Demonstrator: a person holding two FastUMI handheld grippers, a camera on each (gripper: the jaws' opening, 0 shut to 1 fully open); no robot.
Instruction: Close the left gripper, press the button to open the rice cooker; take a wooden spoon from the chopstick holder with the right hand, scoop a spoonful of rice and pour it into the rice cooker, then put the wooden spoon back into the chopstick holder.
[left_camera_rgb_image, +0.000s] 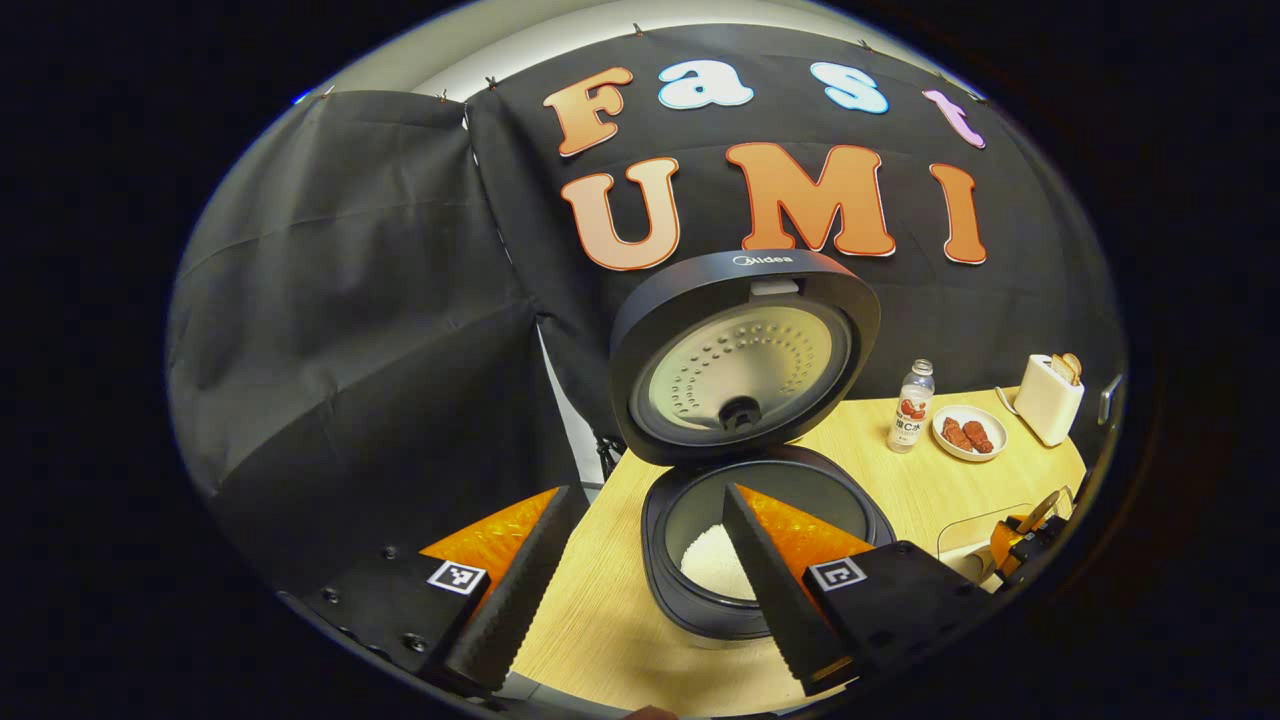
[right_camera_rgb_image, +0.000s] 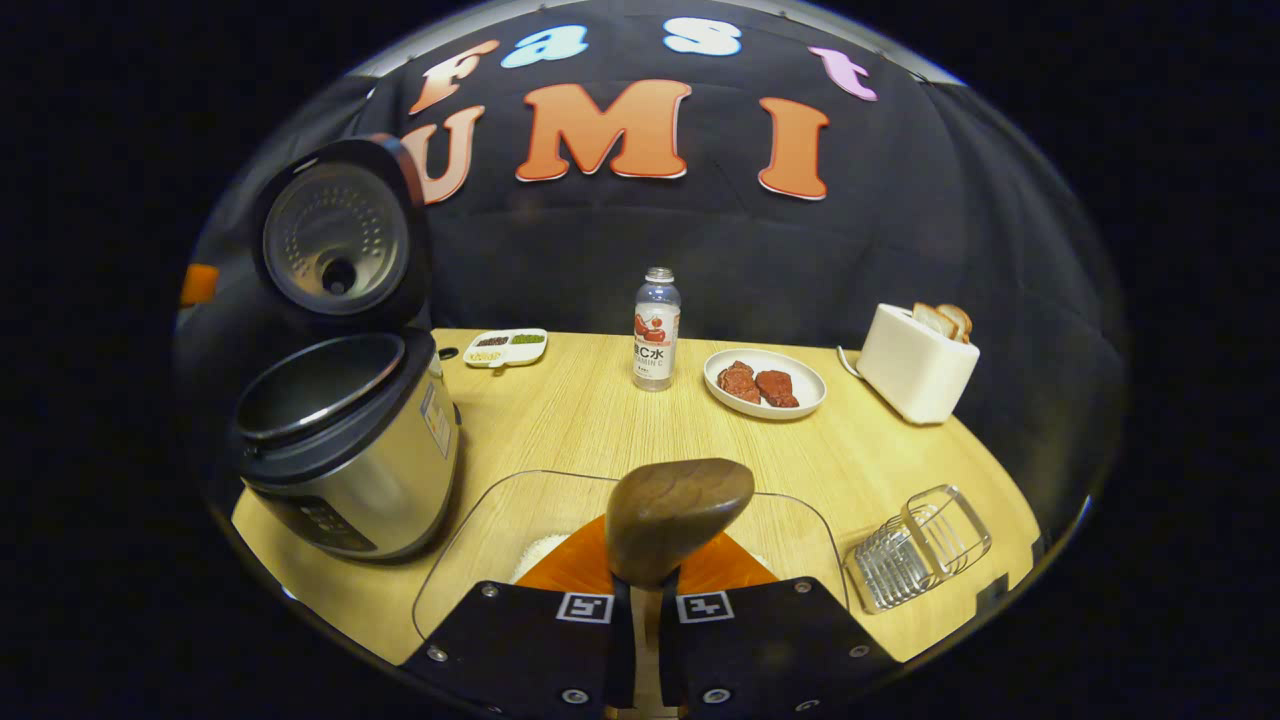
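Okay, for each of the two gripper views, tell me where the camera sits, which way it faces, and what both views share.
Left gripper view: rides the left tool, jaws apart, facing the open black rice cooker.
Right gripper view: rides the right tool, shut on the brown wooden spoon, facing across the pale wooden table.
Shared: rice cooker, clear plastic bottle, white plate of red meat, white toaster.

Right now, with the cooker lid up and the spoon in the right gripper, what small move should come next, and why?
Probably carry the wooden spoon back to the metal holder and slip it in. The rice cooker stands open, white rice already lies in its pot, and the spoon bowl looks empty. The right gripper grips the handle.
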